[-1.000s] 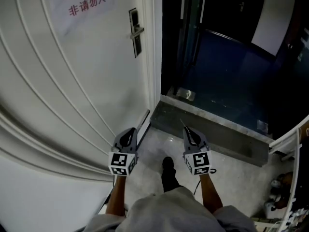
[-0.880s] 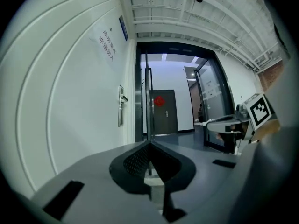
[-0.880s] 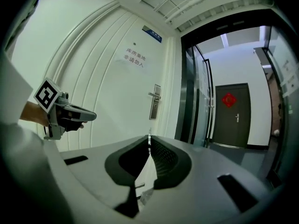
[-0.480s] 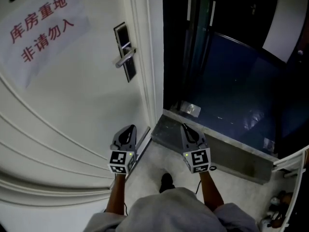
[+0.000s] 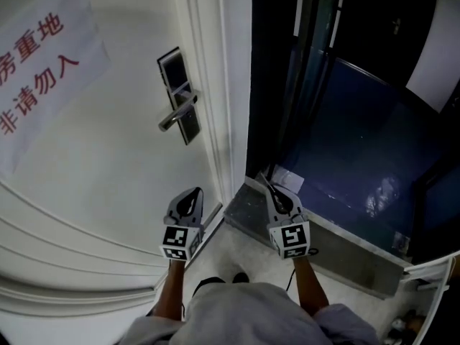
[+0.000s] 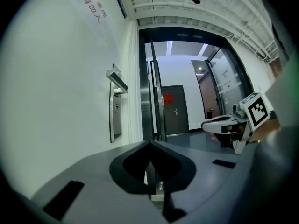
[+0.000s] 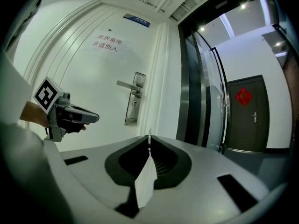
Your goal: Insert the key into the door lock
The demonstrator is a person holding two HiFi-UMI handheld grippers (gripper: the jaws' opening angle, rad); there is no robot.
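Lock (image 5: 180,95) nearer than 1s ago: approach ongoing. Below lock, R tool (image 5: 277,192) clamps key (image 5: 267,182); L tool (image 5: 192,195) closed, empty.

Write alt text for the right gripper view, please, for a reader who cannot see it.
The right gripper, its grey jaws shut on a slim metal key with a white tag, faces a white panelled door with a silver lever handle on a tall lock plate. The left gripper shows at left; a dark-framed glass doorway stands at right.
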